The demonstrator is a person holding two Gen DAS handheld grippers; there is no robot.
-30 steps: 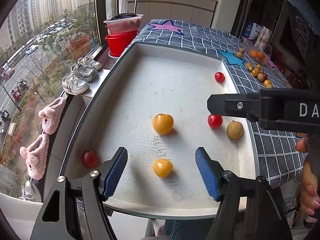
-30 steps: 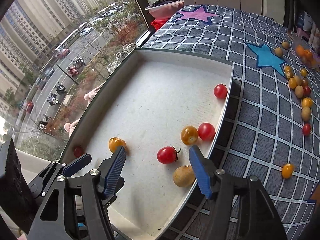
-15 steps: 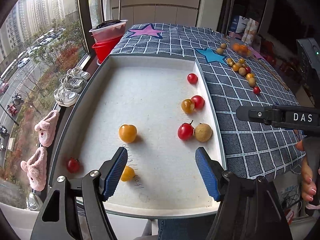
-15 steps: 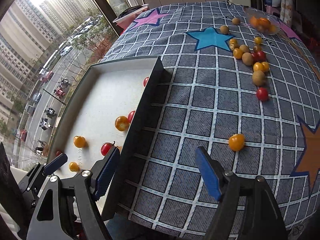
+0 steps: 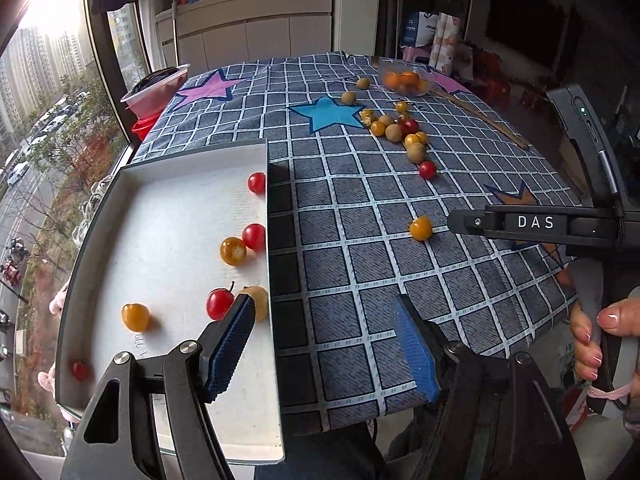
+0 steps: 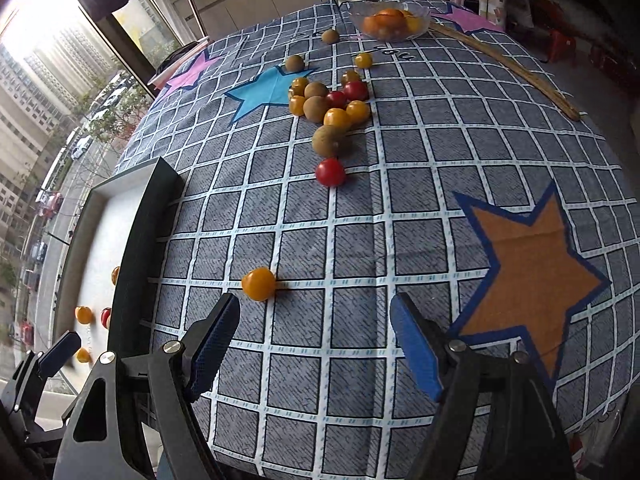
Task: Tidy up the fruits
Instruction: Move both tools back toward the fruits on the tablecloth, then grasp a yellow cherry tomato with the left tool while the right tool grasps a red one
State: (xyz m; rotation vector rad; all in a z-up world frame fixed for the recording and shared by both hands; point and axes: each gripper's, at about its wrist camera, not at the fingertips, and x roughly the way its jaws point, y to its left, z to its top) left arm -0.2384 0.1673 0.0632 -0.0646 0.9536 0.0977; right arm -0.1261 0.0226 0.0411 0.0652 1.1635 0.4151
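The right gripper (image 6: 316, 344) was wide open, empty, near a lone yellow tomato (image 6: 259, 283) on the cloth beside the tray (image 5: 168, 168). Picking it looked next: reach, then squeeze gently

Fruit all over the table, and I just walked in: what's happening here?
A person holds two grippers, sorting small fruit into a white tray. Several tomatoes already lie in it. The right gripper, open and empty, hovers near a lone yellow tomato on the checked cloth. The left gripper, also open, holds nothing. A fruit cluster waits beyond.
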